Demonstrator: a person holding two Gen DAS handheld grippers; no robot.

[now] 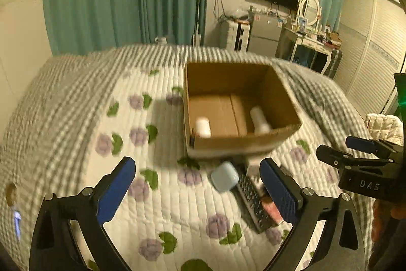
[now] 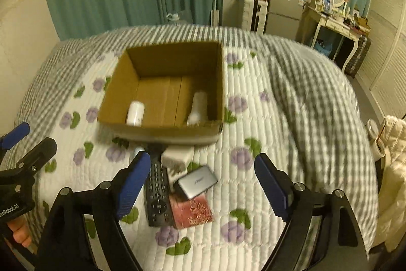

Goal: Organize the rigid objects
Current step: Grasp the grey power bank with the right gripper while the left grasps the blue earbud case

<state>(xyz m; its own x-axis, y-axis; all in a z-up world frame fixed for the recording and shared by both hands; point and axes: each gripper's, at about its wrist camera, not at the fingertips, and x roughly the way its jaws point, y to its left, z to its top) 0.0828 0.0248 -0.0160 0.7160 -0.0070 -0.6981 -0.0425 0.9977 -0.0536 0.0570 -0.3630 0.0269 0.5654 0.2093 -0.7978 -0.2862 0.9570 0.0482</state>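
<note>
A: Cardboard box (image 2: pixel 162 85), brown, open-topped, sits mid-bed on the white quilted bedspread w/ purple flowers (image 2: pixel 253 207). Two white cylindrical bottles lie inside, one near-left (image 2: pixel 135 113), one near-right (image 2: pixel 198 106).

B: And loose stuff?

A: Cluster just near of the box: long black remote control (image 2: pixel 157 194), grey rectangular case w/ logo (image 2: pixel 198 180), red patterned flat packet (image 2: pixel 192 212), whitish block (image 2: pixel 177 156) by the box wall. Case overlaps the packet's far edge; remote is beside both, to the left.

B: Anything else?

A: Pale blue rounded item (image 1: pixel 224 177), left of the remote, blurred.

B: Grippers?

A: Left gripper (image 1: pixel 198 192) spread wide, holds nothing, above the bedspread near the blue item. Right gripper (image 2: pixel 200 184) also spread wide, nothing between its fingers, hovering over the case & packet.
</note>
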